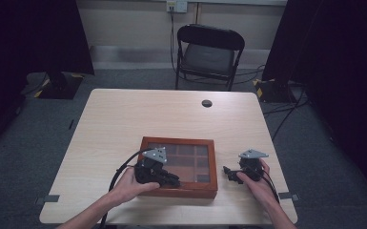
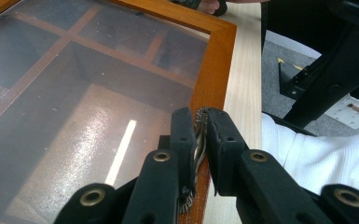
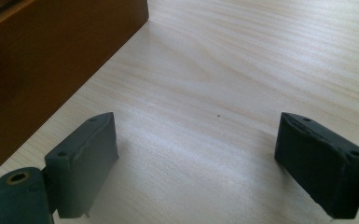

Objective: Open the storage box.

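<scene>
So the left gripper [image 2: 200,135] has its jaws pinched nearly together on a small metal latch [image 2: 199,122] at the front edge of the wooden box [image 1: 178,167], right where the orange-brown frame meets the glass lid [image 2: 74,93]. The latch looks like a ridged, brassy little tab squeezed between the two black pads. In the high view that gripper [image 1: 171,180] sits over the box's near left part, with the person's left hand [image 1: 129,187] wrapped around it and its cable looping off to the left.

The right gripper [image 3: 198,163] is the opposite story: jaws spread wide, nothing between them, just bare pale wood of the counter [image 3: 242,70] underneath. The box's side wall [image 3: 51,56] stands just off to the left of those jaws, apart from them. From above, the right gripper [image 1: 229,171] rests beside the box's right side, held in the right hand [image 1: 257,183].

About the box itself: it's a flat, dark-framed case with a see-through lid, shut, and divided inside by wooden slats into a grid of compartments. Through the glass the compartments look dark and I honestly can't tell if anything's in them, there's a lot of glare.

Farther out there's a cable hole [image 1: 207,103] in the counter and a black folding chair [image 1: 208,55] behind it.
</scene>
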### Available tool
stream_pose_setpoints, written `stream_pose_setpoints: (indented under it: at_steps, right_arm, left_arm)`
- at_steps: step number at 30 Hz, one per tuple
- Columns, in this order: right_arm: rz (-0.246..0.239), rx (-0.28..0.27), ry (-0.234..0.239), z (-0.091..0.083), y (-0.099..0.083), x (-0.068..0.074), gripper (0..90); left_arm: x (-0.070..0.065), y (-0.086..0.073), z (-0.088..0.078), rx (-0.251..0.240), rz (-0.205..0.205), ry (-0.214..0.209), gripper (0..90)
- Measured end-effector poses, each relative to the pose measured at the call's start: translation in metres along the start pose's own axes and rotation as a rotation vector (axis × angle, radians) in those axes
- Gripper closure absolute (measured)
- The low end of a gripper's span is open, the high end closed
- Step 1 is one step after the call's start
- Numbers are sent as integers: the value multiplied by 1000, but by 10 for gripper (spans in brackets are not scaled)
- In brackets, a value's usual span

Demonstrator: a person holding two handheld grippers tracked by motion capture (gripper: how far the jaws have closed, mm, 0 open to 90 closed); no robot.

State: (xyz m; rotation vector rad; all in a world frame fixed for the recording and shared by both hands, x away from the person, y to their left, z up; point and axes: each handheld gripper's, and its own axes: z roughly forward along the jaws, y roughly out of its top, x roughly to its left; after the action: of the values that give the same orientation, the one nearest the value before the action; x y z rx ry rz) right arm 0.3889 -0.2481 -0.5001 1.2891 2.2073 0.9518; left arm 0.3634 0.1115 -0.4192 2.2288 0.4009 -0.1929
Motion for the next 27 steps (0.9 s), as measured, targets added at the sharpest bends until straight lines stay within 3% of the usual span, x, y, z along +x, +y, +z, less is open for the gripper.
stream_pose_setpoints:
  at_steps: [5,11,21,27]
  right_arm:
    - [0,0,0,0,0,0,120]
    - [-1,0,1,0,0,0,120]
    - [-2,0,1,0,0,0,120]
    - [-3,1,0,0,0,0,119]
  left_arm:
    - [0,3,-2,-18,3,-8,814]
    - [0,6,-4,9,4,-7,815]
    - [2,13,-10,-10,-5,-17,814]
    - [1,16,-10,14,-8,-14,814]
